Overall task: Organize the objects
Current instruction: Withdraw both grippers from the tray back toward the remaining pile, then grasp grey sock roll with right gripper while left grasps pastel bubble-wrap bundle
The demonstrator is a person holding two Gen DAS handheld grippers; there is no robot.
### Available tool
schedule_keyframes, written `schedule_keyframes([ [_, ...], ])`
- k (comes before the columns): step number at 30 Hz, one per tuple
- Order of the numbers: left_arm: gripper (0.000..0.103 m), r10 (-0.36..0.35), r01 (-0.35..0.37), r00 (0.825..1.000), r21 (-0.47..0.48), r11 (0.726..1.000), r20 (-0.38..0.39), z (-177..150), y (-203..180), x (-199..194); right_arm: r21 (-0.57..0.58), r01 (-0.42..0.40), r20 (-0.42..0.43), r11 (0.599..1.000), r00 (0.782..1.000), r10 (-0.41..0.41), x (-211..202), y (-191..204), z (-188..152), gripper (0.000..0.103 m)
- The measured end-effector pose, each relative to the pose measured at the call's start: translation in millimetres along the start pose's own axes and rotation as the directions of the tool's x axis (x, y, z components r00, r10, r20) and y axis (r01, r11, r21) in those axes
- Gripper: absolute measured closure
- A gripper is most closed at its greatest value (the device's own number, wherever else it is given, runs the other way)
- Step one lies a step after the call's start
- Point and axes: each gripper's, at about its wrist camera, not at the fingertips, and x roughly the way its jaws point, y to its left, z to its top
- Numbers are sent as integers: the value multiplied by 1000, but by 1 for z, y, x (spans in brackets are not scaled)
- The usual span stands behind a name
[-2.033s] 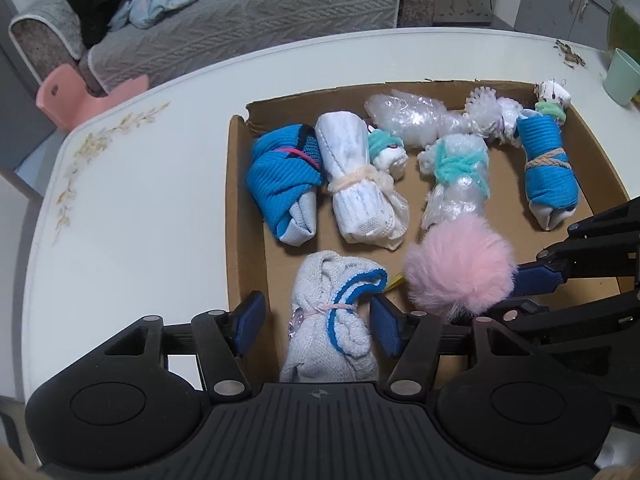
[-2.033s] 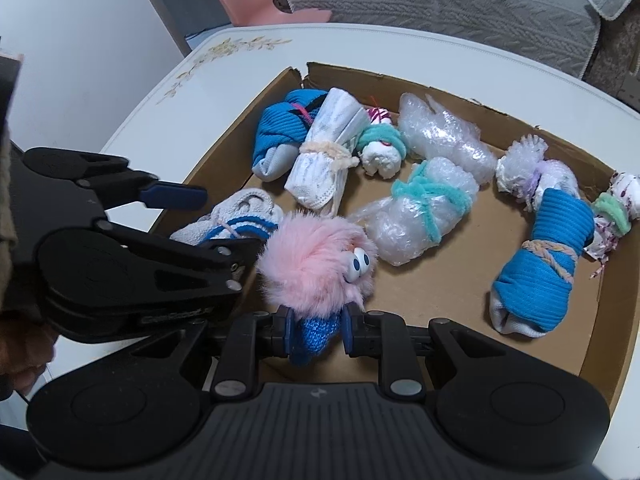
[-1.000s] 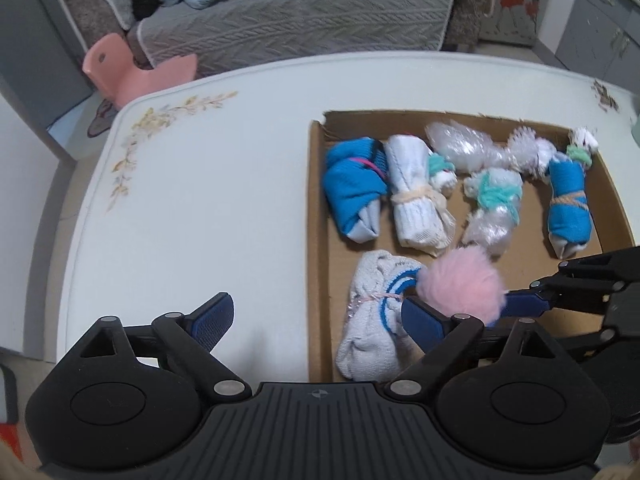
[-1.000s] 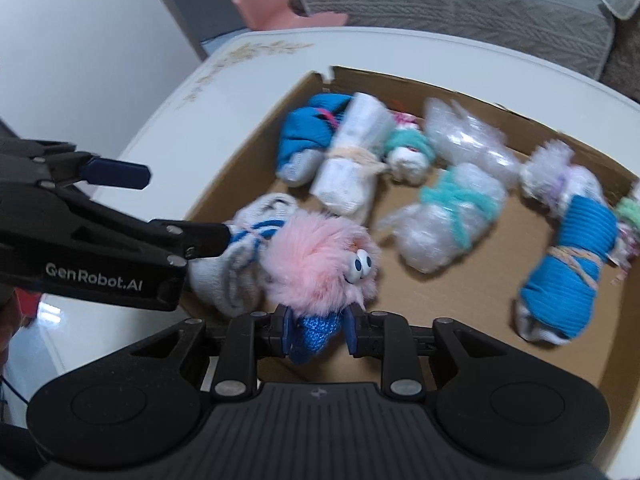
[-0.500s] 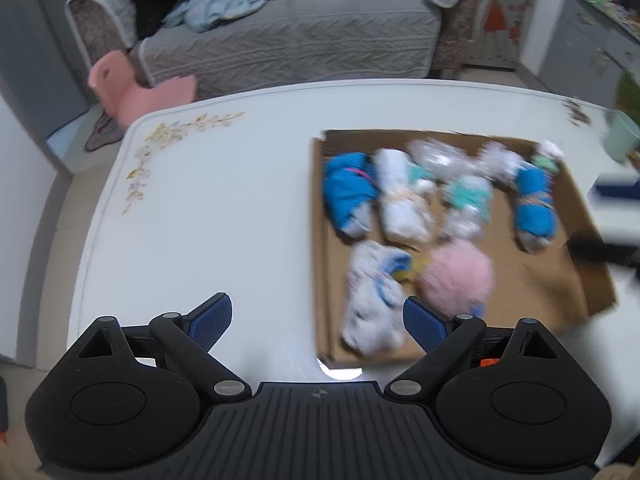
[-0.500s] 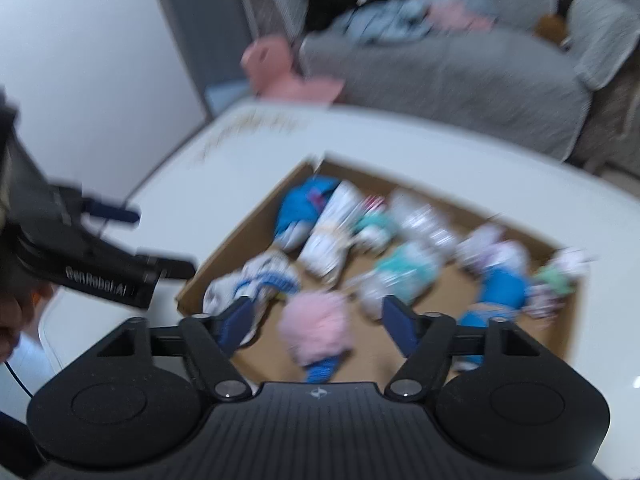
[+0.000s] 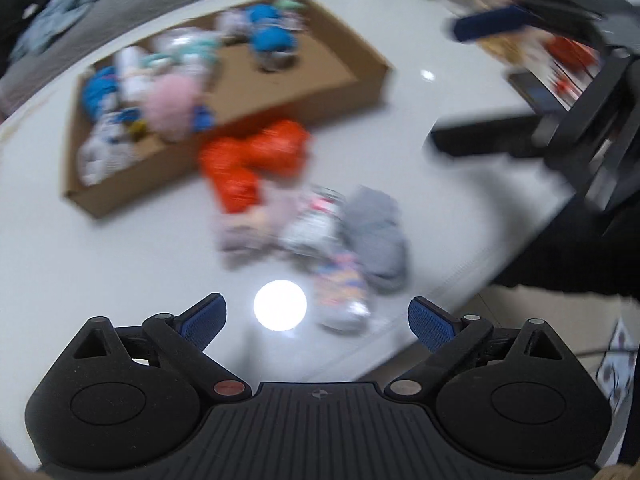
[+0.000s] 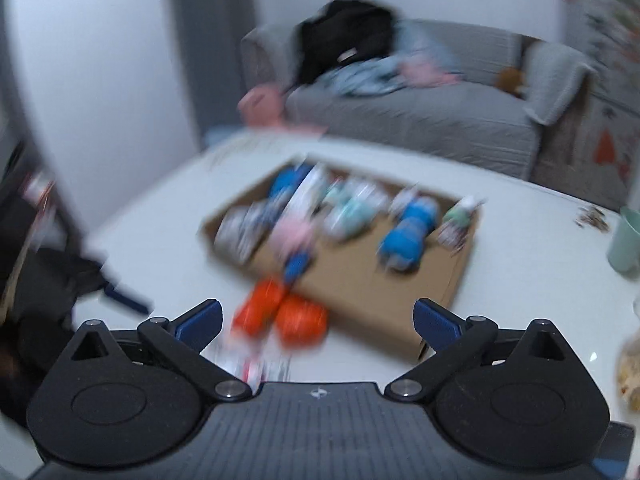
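White surface (image 7: 100,248): loose bundles (blurred) beside cardboard box (image 7: 360,68); both jaws apart, empty. Next: pick orange bundle (image 7: 256,160).

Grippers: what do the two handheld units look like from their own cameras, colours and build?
Both alike: left gripper and right gripper are matte black plastic, with a ribbed centre plate, round side housings, triangular cut-outs, silver pivot pins and textured blue fingertip pads. No cables or sleeves are clearly visible.
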Motion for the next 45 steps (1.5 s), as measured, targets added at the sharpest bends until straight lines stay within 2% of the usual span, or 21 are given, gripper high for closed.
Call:
schedule_keyframes([
  [2, 4, -4, 5, 1000, 67, 998, -4, -7, -9, 12, -174, -10, -32, 985, 999, 5, 7, 16, -14, 6],
  [4, 5, -7, 7, 1000, 111, 994, 0, -11, -14, 24, -269, -33, -69, 963, 997, 15, 18, 22, -26, 8],
  [7, 9, -4, 5, 1000, 74, 997, -10, -11, -5, 38, -322, -126, -148, 938, 986, 81, 30, 26, -35, 17],
  [9, 14, -17, 18, 1000, 45, 999, -16, -11, 2, 45, -341, -191, -173, 920, 975, 138, 29, 31, -43, 17],
  [10, 14, -2, 2, 1000, 46, 999, -2, -12, 5, 47, -350, -218, -188, 911, 969, 160, 33, 34, -44, 17],
  [13, 15, 12, -12, 1000, 31, 999, 11, -11, 13, 47, -379, -240, -209, 894, 963, 170, 45, 42, -48, 17],
  [15, 17, 12, -12, 1000, 1, 1000, 10, -12, 20, 46, -353, -234, -218, 906, 962, 163, 53, 38, -46, 19],
  [19, 17, 30, -30, 1000, -3, 1000, 7, -15, 26, 46, -291, -277, -248, 916, 946, 208, 63, 29, -46, 35],
  [22, 17, 46, -46, 999, -18, 999, 9, -15, 31, 44, -270, -294, -256, 917, 940, 226, 66, 27, -46, 36],
  [25, 17, 19, -18, 1000, -39, 999, 24, -15, 31, 43, -242, -301, -259, 923, 936, 237, 61, 23, -46, 41],
  [28, 17, -13, 13, 999, -8, 1000, 33, -7, 20, 46, -231, -297, -269, 927, 935, 233, 62, 19, -46, 41],
  [31, 19, -12, 11, 999, 30, 999, 38, -4, 8, 47, -213, -302, -283, 929, 929, 237, 59, 16, -45, 43],
  [35, 24, -6, 4, 999, 32, 999, 50, 1, 3, 52, -191, -289, -287, 938, 930, 228, 61, 6, -42, 43],
  [37, 34, -1, 0, 998, 27, 1000, 61, 5, 3, 52, -182, -275, -295, 944, 931, 215, 61, 3, -43, 43],
  [39, 61, -1, 0, 998, 15, 1000, 69, 8, 5, 50, -182, -272, -303, 945, 930, 210, 63, 2, -44, 43],
  [40, 67, -2, 1, 998, 8, 1000, 68, 9, 7, 50, -176, -273, -304, 946, 929, 211, 63, 1, -43, 43],
  [45, 71, -6, 5, 998, 9, 1000, 63, 7, 8, 48, -153, -272, -310, 950, 926, 215, 65, -2, -42, 45],
])
